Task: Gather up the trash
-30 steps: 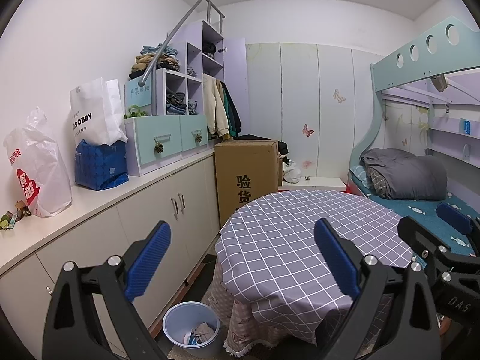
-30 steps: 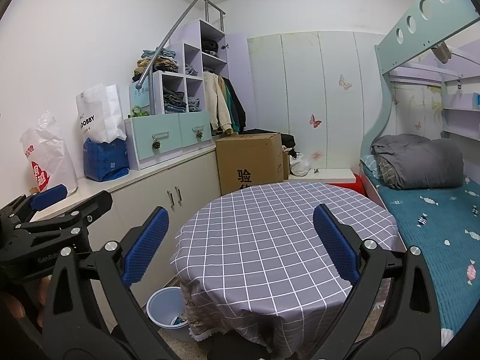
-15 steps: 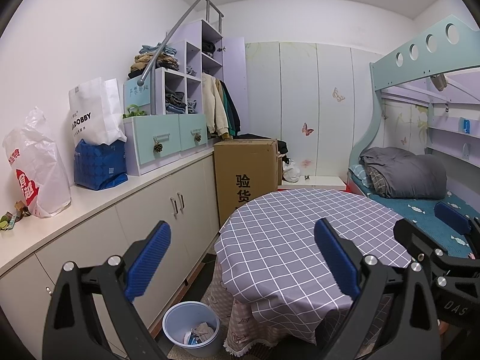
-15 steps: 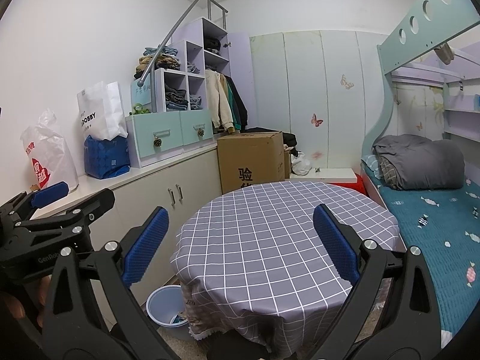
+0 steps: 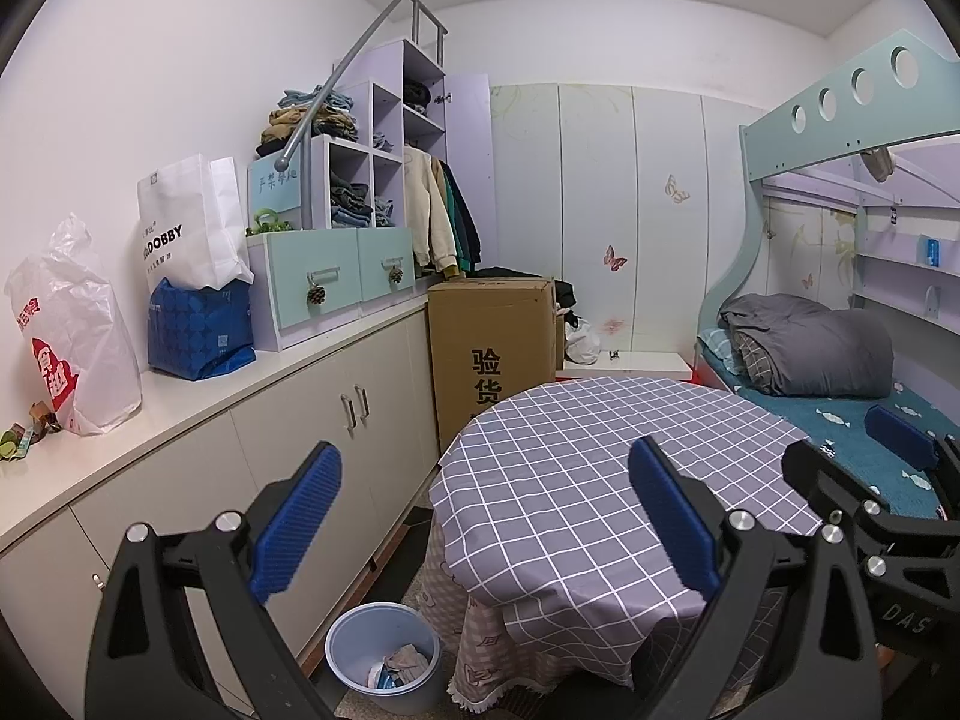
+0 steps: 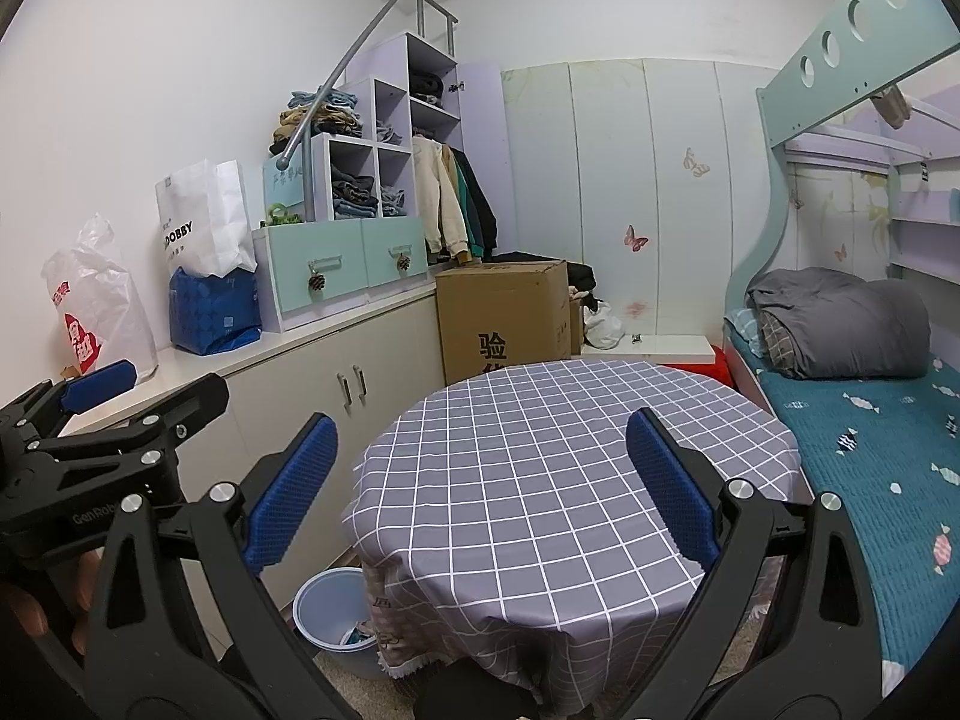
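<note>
We can't make out most of the trash: the wrappers [image 5: 27,429] at the far left end of the counter [image 5: 198,384] are small and cut by the frame edge, half behind the white plastic bag [image 5: 72,324]. The bin [image 5: 384,654] on the floor holds crumpled bits we can't identify; in the right wrist view the bin [image 6: 327,612] is partly hidden behind the tablecloth's hem.

Left gripper [image 5: 483,516] has its jaws spread wide, nothing between the blue pads [image 5: 297,513]. Right gripper [image 6: 480,486] is likewise released and empty. Each shows in the other's view at the frame edge, cut off.

Round table [image 5: 600,480] with grey checked cloth sits straight ahead of both grippers, its top bare. Cardboard box [image 5: 492,342] stands behind it against the cabinets. On the counter: white paper bag [image 5: 186,228] inside a blue bag [image 5: 198,327], then teal drawers [image 5: 330,282] under shelves of folded clothes. Bunk bed [image 6: 852,420] with a grey blanket [image 6: 840,324] is on the right, close beside the table.

The bin sits in the narrow gap between the table's edge and the cabinet doors [image 5: 336,420]. The floor is mostly hidden by the gripper frames.
</note>
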A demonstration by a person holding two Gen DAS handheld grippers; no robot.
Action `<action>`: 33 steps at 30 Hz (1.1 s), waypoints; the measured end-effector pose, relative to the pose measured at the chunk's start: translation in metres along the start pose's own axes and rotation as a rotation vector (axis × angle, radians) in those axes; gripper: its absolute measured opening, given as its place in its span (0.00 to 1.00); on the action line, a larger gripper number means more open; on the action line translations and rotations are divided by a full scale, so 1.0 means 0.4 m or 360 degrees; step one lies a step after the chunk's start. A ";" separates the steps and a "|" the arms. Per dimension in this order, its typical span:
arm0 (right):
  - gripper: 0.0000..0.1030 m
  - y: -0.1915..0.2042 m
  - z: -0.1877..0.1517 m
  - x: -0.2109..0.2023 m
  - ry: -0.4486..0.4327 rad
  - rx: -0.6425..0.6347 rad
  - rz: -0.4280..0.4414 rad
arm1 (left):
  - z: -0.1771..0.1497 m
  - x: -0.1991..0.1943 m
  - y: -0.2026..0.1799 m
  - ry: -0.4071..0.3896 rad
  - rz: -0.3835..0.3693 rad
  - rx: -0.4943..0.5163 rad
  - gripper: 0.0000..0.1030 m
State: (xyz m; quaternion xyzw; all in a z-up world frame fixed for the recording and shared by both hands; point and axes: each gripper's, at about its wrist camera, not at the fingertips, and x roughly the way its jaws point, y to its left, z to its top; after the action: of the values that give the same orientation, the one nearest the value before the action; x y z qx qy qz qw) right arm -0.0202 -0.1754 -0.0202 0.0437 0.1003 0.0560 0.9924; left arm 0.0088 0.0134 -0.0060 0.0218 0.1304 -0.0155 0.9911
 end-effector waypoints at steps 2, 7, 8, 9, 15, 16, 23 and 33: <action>0.92 -0.003 -0.001 0.002 0.0004 0.0002 0.0002 | -0.001 -0.001 0.001 0.0001 -0.0002 0.0000 0.92; 0.92 -0.007 0.000 0.005 0.0005 -0.0001 0.0005 | -0.001 -0.001 -0.001 0.0000 -0.0001 0.0001 0.92; 0.92 -0.007 0.001 0.005 0.0005 0.0000 0.0006 | -0.002 -0.001 -0.002 0.0001 -0.0003 0.0001 0.92; 0.92 -0.007 0.001 0.005 0.0005 0.0000 0.0005 | -0.003 -0.001 -0.002 0.0001 -0.0003 0.0002 0.92; 0.92 -0.010 0.000 0.005 0.0006 -0.0002 0.0007 | -0.004 0.000 -0.003 0.0002 -0.0004 0.0001 0.92; 0.92 -0.009 0.002 0.005 0.0007 -0.0002 0.0007 | -0.003 0.000 -0.003 0.0001 -0.0003 0.0001 0.92; 0.92 -0.015 -0.005 0.007 0.0011 0.0000 0.0008 | -0.003 0.000 -0.001 0.0003 -0.0003 0.0000 0.92; 0.92 -0.028 -0.029 0.008 0.0028 0.0002 0.0013 | -0.010 0.000 -0.003 0.0004 -0.0004 -0.0001 0.92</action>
State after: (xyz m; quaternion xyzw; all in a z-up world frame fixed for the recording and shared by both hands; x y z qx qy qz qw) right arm -0.0181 -0.1850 -0.0332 0.0442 0.1088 0.0602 0.9913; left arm 0.0077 0.0125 -0.0097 0.0215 0.1318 -0.0168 0.9909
